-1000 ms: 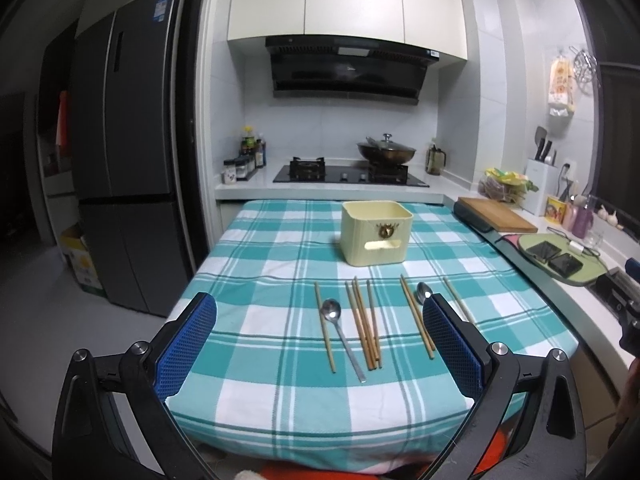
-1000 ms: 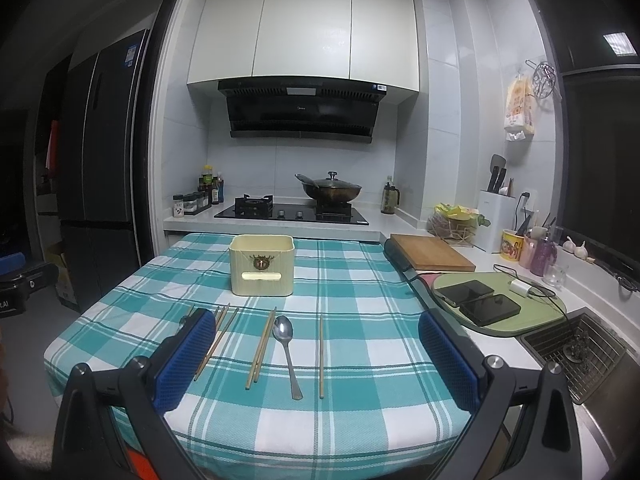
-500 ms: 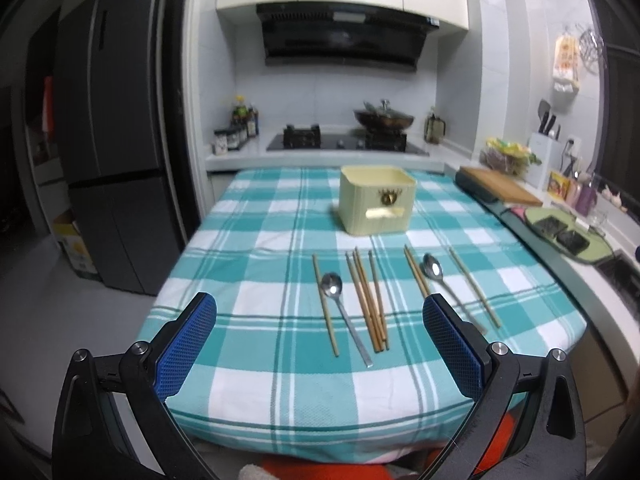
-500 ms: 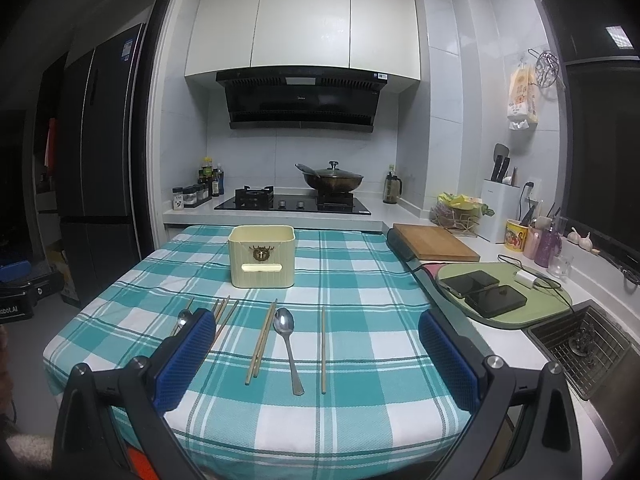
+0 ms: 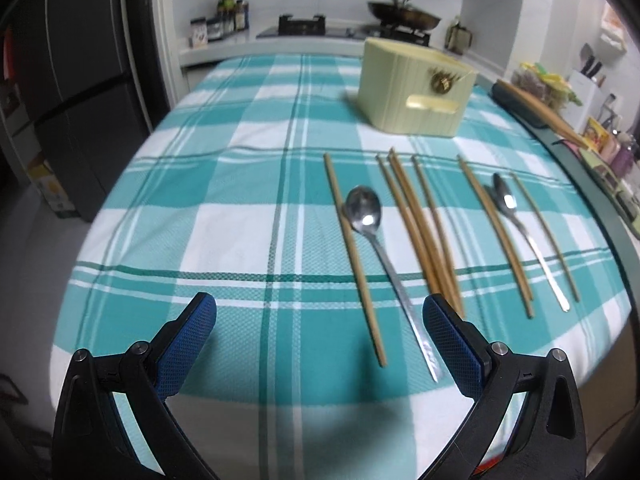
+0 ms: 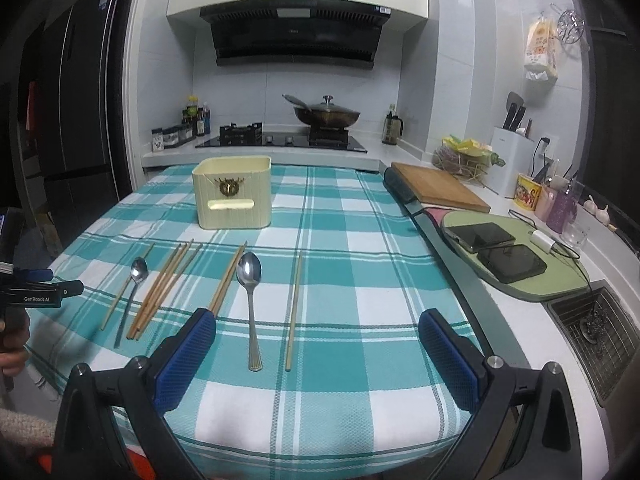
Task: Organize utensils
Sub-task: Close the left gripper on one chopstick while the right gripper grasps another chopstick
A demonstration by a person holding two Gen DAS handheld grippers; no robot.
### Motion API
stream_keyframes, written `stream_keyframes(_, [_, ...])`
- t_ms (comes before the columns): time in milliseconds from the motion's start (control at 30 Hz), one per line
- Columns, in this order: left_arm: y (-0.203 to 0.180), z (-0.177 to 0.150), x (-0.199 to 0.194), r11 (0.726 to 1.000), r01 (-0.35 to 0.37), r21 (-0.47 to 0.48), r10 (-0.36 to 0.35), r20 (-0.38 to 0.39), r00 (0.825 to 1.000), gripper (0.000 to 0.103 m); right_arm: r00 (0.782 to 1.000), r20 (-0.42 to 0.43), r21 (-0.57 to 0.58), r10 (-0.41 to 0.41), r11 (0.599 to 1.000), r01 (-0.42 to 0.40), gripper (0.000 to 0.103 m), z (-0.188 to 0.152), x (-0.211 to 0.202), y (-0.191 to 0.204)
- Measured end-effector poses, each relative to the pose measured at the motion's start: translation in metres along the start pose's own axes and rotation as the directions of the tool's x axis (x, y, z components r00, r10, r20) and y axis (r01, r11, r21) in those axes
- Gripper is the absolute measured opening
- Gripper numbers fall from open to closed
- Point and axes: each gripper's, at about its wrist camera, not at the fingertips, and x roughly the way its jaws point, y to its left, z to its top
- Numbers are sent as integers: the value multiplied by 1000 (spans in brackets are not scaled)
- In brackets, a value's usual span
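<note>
The left gripper (image 5: pixel 320 326) hangs over the near edge of the teal checked tablecloth (image 5: pixel 224 216), fingers spread wide with nothing between them; bare cloth fills the left half of its frame. The right gripper (image 6: pixel 316 334) is likewise agape and empty above the near edge, with free cloth at lower right up to the table's dark rim (image 6: pixel 436 240).

Two spoons lie on the cloth: the left spoon (image 5: pixel 384 264) at centre of the left view, and the right spoon (image 6: pixel 250 296) at centre of the right view. I count eight wooden chopsticks (image 5: pixel 420 228), though the bunched ones are blurred, so that may be off. One cream utensil holder (image 6: pixel 232 192) stands upright beyond them, apart from the utensils.

Compared with a second ago, the left gripper has dipped and come closer to the table, so the utensils loom larger; the right view is nearly unchanged.
</note>
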Motion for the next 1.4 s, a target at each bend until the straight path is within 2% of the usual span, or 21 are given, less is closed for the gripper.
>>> stream_keyframes(133, [3,3,38,999,-38,-3,38,-67,997,103,993,-117,18,27,1000,-25,103,1,49,-7])
stream_keyframes(267, [2,3,55,999,-41,4,42,-101,994,103,971,-228,8,74,997,-74,102,4,98,-1])
stream_keyframes(533, [3,14,75,997,-62,43,67,-143,987,103,904,-405,-4,136,989,-151,74,7,173,16])
stream_keyframes(633, [5,22,81,997,-33,72,46,-194,980,103,862,-480,-6,162,982,-188,59,6,198,19])
stream_keyframes(700, [5,28,86,994,-5,107,30,-237,971,103,826,-536,-16,175,976,-218,55,3,214,21])
stream_keyframes(733, [5,33,89,991,9,131,26,-265,964,103,832,-529,-47,167,973,-225,54,4,215,24])
stream_keyframes(833, [5,44,97,985,12,173,45,-320,946,103,810,-566,-104,153,962,-254,49,10,220,28])
stream_keyframes(967, [6,62,110,976,23,216,49,-323,945,102,784,-602,-116,151,955,-273,39,20,230,28])
stream_keyframes(1000, [7,68,115,977,31,210,40,-327,944,100,779,-608,-110,153,955,-274,34,24,235,28])
stream_keyframes(1100, [13,84,125,983,67,173,-4,-339,941,89,775,-613,-95,153,960,-264,29,35,251,26])
stream_keyframes(1267, [12,110,139,980,68,189,-2,-333,943,71,776,-606,-52,175,965,-259,21,54,278,26])
stream_keyframes(1333, [10,119,145,979,70,193,-3,-328,945,57,780,-600,-48,175,966,-254,15,60,288,28])
stream_keyframes(1400, [5,128,150,977,83,194,-16,-324,946,29,783,-593,-21,187,969,-248,9,66,300,27])
